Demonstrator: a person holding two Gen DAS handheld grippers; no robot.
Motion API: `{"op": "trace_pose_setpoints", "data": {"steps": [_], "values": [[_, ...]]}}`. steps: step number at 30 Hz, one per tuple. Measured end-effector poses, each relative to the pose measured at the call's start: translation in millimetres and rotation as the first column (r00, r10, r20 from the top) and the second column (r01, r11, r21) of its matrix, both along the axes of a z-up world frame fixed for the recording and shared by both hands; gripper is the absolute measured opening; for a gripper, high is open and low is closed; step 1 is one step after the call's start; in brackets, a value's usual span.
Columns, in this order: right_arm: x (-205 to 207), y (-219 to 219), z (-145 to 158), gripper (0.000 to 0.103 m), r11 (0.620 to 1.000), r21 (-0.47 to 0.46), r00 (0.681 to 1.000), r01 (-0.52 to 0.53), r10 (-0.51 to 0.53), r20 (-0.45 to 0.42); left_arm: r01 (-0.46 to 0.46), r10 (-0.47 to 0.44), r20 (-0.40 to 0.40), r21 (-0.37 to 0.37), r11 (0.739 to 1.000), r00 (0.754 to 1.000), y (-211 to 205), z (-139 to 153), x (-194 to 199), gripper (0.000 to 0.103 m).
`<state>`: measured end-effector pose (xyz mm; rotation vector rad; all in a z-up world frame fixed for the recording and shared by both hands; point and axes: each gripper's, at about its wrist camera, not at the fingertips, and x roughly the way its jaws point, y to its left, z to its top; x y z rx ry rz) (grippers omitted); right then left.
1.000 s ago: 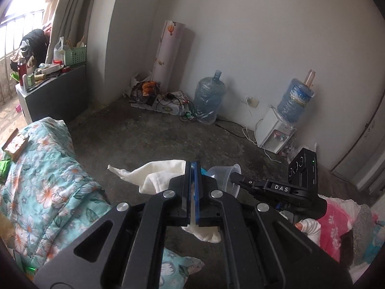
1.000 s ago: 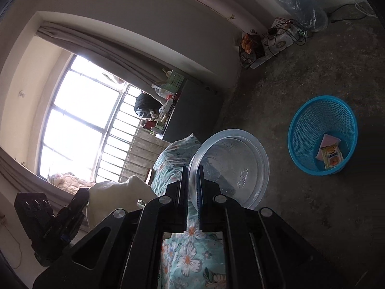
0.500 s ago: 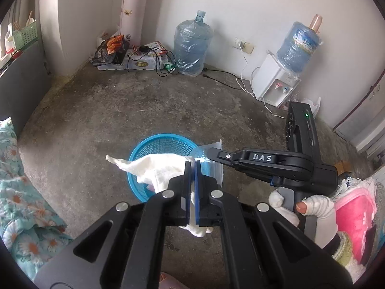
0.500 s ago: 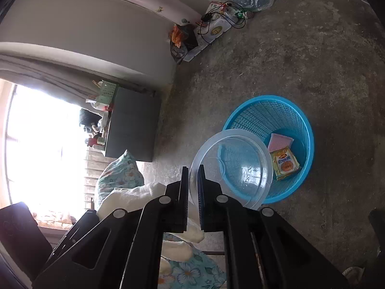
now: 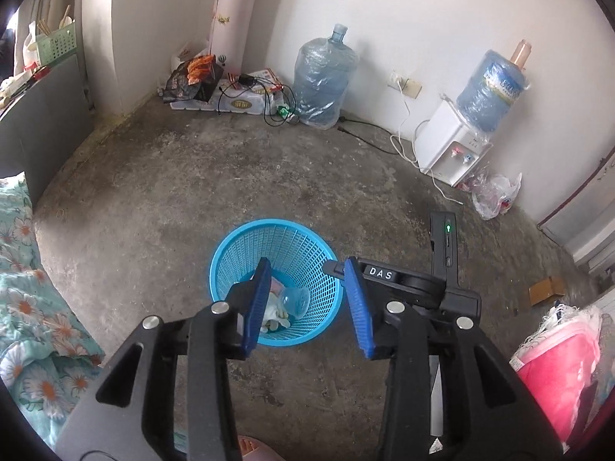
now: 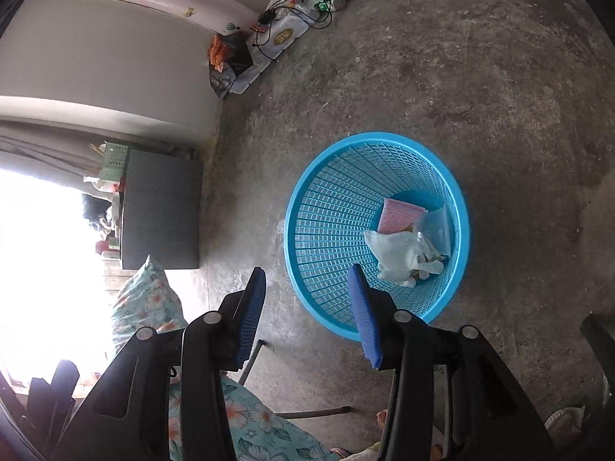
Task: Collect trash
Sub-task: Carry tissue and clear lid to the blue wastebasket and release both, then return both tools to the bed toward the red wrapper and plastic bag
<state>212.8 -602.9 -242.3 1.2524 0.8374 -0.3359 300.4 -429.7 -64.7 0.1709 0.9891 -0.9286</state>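
Concrete floor (image 6: 442, 77); blue basket (image 6: 330, 223) with trash (image 6: 403, 253)

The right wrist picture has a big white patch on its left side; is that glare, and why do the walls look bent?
Right wrist view: the window is overexposed daylight, washing out detail. Left wrist view: evenly lit, the blue basket sharp. Both views: fisheye lenses curve straight walls and darken the corners.

- basket (image 6: 334, 238): blue plastic mesh, glossy
- floor (image 5: 230, 176): bare concrete, rough, matt
- cup (image 5: 294, 299): clear plastic, smooth
- rag (image 6: 399, 255): white cloth, crumpled
- pads (image 5: 257, 303): blue, ribbed
- bedding (image 5: 23, 307): floral cloth
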Motion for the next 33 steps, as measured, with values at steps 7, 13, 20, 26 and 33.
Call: {"op": "trace_pose_setpoints", "data": {"steps": [7, 13, 20, 26, 33], "values": [[-38.7, 54.3, 62.9, 0.044, 0.994, -0.102, 0.994, -0.035, 0.046, 0.103, -0.129, 0.149, 0.141, -0.139, 0.982, 0.979, 81.8, 82.4, -30.2, 0.052], [-56.7, 118.4, 121.1, 0.053, 0.973, -0.184, 0.971, -0.139, 0.170, 0.170, -0.240, 0.279, 0.194, -0.204, 0.949, 0.940, 168.5, 141.6, -68.4, 0.065], [-65.7, 181.5, 179.9, 0.058, 0.921, -0.274, 0.917, -0.276, 0.338, 0.213, -0.353, 0.408, 0.219, -0.251, 0.901, 0.886, 279.7, 178.6, -115.3, 0.073], [-69.6, 230.6, 213.4, 0.062, 0.875, -0.309, 0.855, -0.373, 0.453, 0.252, -0.508, 0.580, 0.303, -0.286, 0.812, 0.756, 391.3, 208.0, -154.5, 0.079], [-50.0, 296.2, 229.9, 0.062, 0.799, -0.303, 0.762, -0.520, 0.594, 0.259, -0.710, 0.766, 0.300, -0.293, 0.641, 0.568, 511.8, 212.4, -190.2, 0.080]]}}
